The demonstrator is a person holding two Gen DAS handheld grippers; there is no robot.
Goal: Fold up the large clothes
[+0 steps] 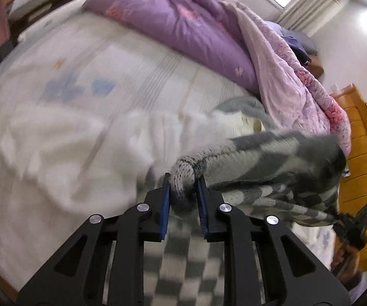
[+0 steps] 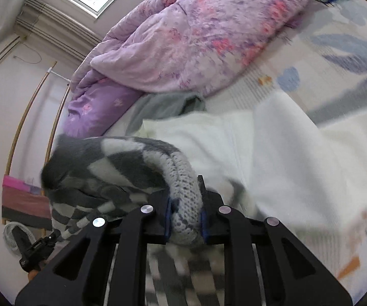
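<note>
**Checked sweater held aloft by both tools over the bed**

Left wrist view: the left tool (image 1: 182, 181) is clenched on a ribbed grey edge of the grey-and-white checked knitted sweater (image 1: 272, 158), which hangs in the air above the white patterned bed sheet (image 1: 94, 71). A white fleecy garment (image 1: 63, 142) lies crumpled on the sheet below, and a purple quilted duvet (image 1: 183, 25) is heaped along the far side. At the lower right edge the other tool (image 1: 351, 227) appears, small and dark; its jaws cannot be read here. An orange wooden headboard (image 1: 362, 137) stands behind it.

Right wrist view: the right tool (image 2: 185, 204) grips a thick ribbed roll of the same sweater (image 2: 112, 163), bunched rather than spread. Only here do a grey-green cloth (image 2: 165, 105) beside the duvet (image 2: 196, 33) and a small white fan (image 2: 12, 232) on the floor show clearly.

Risks, as I judge them: the bunched cloth may fold unevenly, and lowering it could trap the white garment (image 2: 285, 153) underneath. Blur suggests fast motion, so the knit could slip from a pad.
</note>
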